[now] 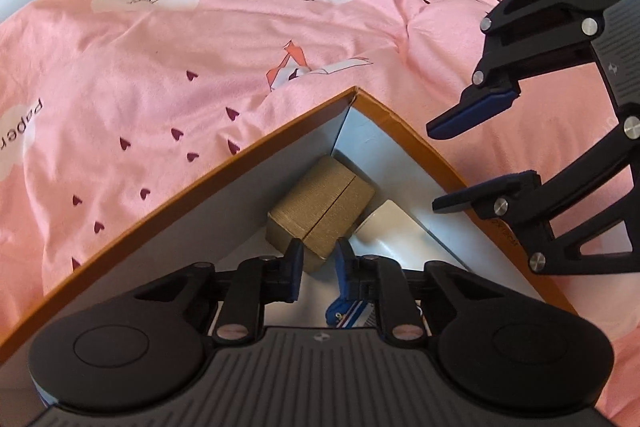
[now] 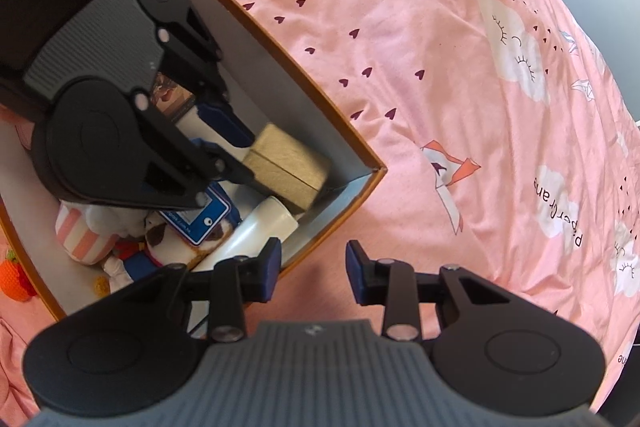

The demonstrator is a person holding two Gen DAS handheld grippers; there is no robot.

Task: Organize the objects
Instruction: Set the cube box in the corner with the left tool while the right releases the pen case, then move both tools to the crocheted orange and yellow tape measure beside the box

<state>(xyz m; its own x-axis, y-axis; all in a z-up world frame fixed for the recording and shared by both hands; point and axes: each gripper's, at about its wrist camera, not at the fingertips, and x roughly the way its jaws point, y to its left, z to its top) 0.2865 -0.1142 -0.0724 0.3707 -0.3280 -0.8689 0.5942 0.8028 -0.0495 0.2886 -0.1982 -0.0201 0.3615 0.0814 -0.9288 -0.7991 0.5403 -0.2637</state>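
Cardboard box on the pink bedspread: already holds a bottle, soft toys and a tan case in its corner.

Left gripper: inside the box, fingers at the tan case, parted or clamped I cannot tell. Right gripper: spread, empty, beside the box.

Judged nearly finished; an orange toy lies outside.

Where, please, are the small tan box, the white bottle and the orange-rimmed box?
small tan box [image 1: 322, 211]: left wrist view, top face.
white bottle [image 2: 256, 231]: right wrist view, its side.
orange-rimmed box [image 1: 404, 123]: left wrist view, right rim.
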